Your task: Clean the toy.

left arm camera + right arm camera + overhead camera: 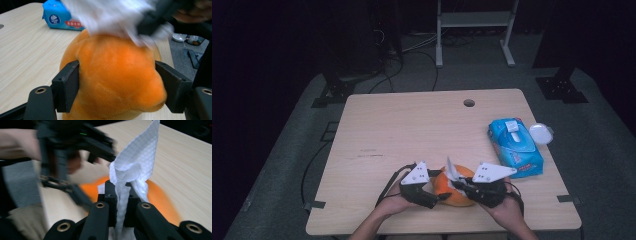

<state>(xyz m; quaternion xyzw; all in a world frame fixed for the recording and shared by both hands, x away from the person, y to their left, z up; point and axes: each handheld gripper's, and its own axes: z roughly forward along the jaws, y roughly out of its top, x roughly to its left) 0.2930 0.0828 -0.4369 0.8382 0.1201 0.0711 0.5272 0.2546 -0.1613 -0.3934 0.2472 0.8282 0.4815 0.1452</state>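
Observation:
An orange plush toy (453, 187) lies near the table's front edge. My left gripper (438, 197) is shut on the orange plush toy (112, 82), one jaw pressed into each side. My right gripper (458, 184) is shut on a white wet wipe (452, 170), held against the toy's top. In the right gripper view the white wipe (135, 165) stands up from between the jaws, with the orange toy (156, 195) behind it. The wipe (110, 15) is blurred in the left gripper view, over the toy.
A blue pack of wet wipes (515, 147) lies at the table's right side, and its white lid (541, 133) hangs past the right edge. A round cable hole (469, 103) sits near the far edge. The light wood table (402, 135) spreads left and far.

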